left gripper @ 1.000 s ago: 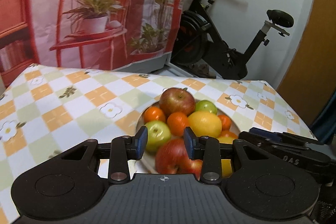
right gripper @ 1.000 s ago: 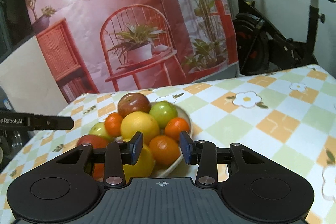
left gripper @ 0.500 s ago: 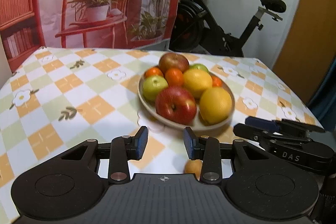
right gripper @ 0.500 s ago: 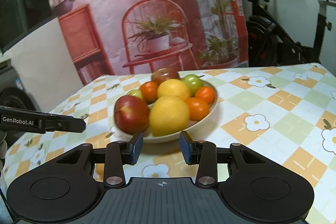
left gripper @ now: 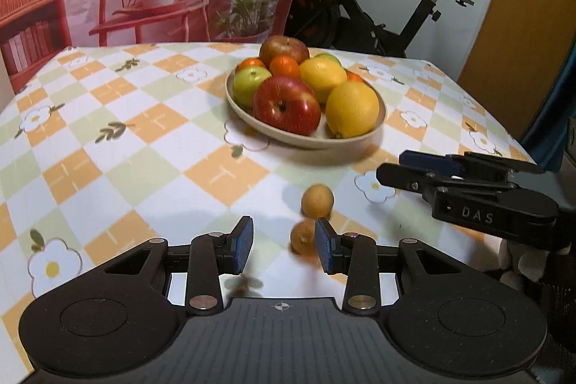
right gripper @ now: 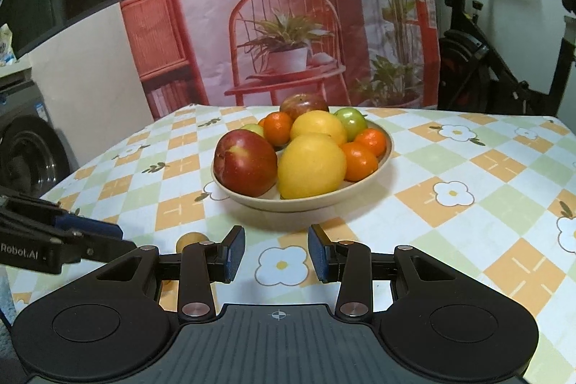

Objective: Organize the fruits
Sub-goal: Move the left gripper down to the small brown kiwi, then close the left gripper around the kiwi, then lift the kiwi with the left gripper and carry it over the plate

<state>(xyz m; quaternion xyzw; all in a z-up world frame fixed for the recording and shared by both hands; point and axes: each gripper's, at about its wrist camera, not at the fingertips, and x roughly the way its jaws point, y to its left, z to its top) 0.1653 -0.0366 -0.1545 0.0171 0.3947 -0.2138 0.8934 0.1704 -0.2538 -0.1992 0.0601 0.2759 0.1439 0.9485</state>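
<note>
A beige bowl (left gripper: 379,121) on the checked tablecloth holds apples, lemons and small oranges; it also shows in the right wrist view (right gripper: 387,155). Two small tan fruits lie on the cloth in front of it: one (left gripper: 316,200) farther out, one (left gripper: 301,236) just beside my left gripper's right finger. My left gripper (left gripper: 283,249) is open and empty, low over the cloth. My right gripper (right gripper: 275,252) is open and empty, facing the bowl; it appears from the side in the left wrist view (left gripper: 406,164). One tan fruit (right gripper: 190,239) peeks out behind its left finger.
The table's far edge meets a printed backdrop (right gripper: 288,6). An exercise bike (left gripper: 378,9) stands behind the table at the right. A washing machine (right gripper: 28,146) is off the table's left side. The left gripper shows at the left of the right wrist view (right gripper: 61,238).
Both grippers have pulled back from the bowl, so it looks farther off. Two small tan fruits on the cloth have come into view near the left gripper.
</note>
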